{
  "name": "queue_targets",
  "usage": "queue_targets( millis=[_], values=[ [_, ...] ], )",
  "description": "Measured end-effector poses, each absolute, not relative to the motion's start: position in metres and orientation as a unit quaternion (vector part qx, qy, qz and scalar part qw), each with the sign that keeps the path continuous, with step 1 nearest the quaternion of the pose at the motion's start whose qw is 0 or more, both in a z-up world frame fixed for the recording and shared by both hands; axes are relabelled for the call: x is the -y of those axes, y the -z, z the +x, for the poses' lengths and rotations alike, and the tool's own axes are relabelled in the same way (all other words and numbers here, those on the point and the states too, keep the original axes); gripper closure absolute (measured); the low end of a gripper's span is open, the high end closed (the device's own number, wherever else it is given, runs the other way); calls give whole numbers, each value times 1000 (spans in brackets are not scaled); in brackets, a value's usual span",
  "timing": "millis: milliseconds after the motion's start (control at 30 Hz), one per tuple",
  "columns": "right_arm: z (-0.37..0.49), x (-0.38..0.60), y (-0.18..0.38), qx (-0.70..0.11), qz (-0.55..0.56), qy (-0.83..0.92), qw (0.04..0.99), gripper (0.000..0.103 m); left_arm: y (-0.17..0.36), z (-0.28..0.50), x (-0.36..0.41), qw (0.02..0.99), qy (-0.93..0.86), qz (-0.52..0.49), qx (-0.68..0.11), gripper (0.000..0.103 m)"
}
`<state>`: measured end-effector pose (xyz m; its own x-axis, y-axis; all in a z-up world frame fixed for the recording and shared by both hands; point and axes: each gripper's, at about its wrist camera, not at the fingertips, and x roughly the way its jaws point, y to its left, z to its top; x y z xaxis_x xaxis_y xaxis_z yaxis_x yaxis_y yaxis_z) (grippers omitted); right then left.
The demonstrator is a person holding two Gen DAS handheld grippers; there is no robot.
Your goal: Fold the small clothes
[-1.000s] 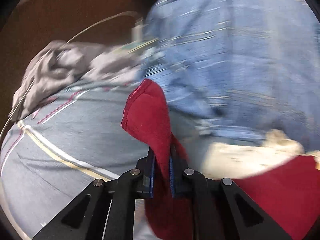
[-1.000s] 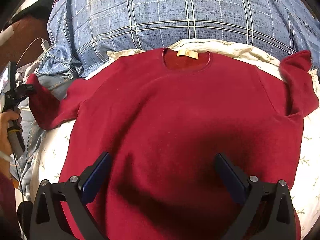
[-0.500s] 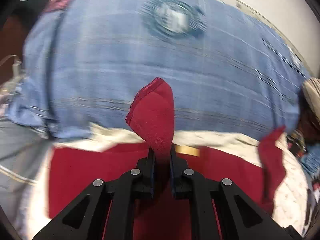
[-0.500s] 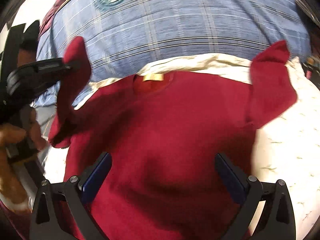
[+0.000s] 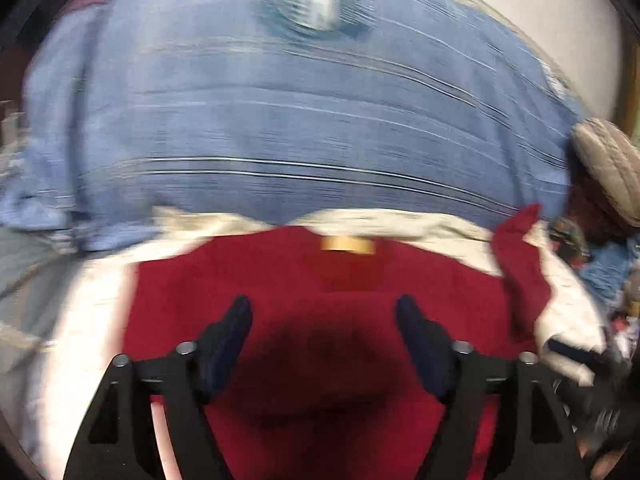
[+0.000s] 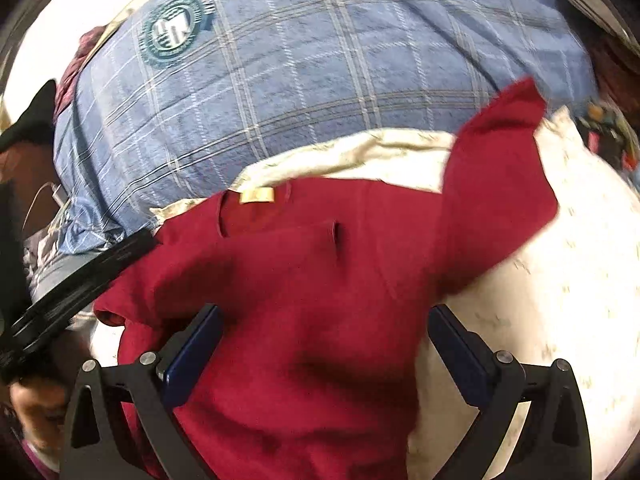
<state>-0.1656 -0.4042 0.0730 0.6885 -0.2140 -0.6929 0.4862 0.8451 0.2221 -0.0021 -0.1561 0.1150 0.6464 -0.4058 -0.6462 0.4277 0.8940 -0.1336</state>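
Observation:
A dark red sweater lies on a cream floral sheet, collar and tan label toward the far side. Its left sleeve is folded in over the chest. Its right sleeve sticks out and up at the far right. My left gripper is open and empty above the sweater's body; the view is blurred. My right gripper is open and empty over the lower body. The left gripper's black body shows at the left of the right wrist view.
A blue plaid pillow with a round green badge lies behind the sweater. Grey and striped bedding is at the left. A beige quilted item and colourful clutter sit at the far right.
My left gripper has opened and let go of the left sleeve, which now lies folded over the chest. Both views have shifted; the right gripper has stayed open.

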Motion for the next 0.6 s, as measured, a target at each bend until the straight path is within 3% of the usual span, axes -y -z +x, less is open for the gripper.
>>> queue_targets(
  millis=[167,267,333,400,433,467,500,533,600],
  values=[
    [-125,410,-61,-372,164,207,890,3,-110,1,76,922,133,-18,-364,29],
    [-99,419,-48,-397,151,211,881,11,-98,6,50,923,98,-57,-367,29],
    [-84,425,-36,-423,136,217,869,37,-92,12,43,921,85,-70,-375,29],
    [-77,427,-29,-429,121,227,866,46,-89,19,48,920,86,-75,-376,29],
    [-74,426,-28,-423,110,229,870,57,-89,20,48,922,83,-73,-371,29],
    [-73,426,-27,-425,109,220,871,69,-91,18,46,925,79,-67,-365,29],
    [-71,426,-27,-428,111,212,871,90,-91,19,44,928,75,-62,-360,29],
    [-73,424,-31,-422,105,218,874,97,-90,17,42,928,72,-60,-360,29],
    [-79,421,-45,-399,96,215,886,99,-89,13,41,927,71,-68,-362,29]
  ],
)
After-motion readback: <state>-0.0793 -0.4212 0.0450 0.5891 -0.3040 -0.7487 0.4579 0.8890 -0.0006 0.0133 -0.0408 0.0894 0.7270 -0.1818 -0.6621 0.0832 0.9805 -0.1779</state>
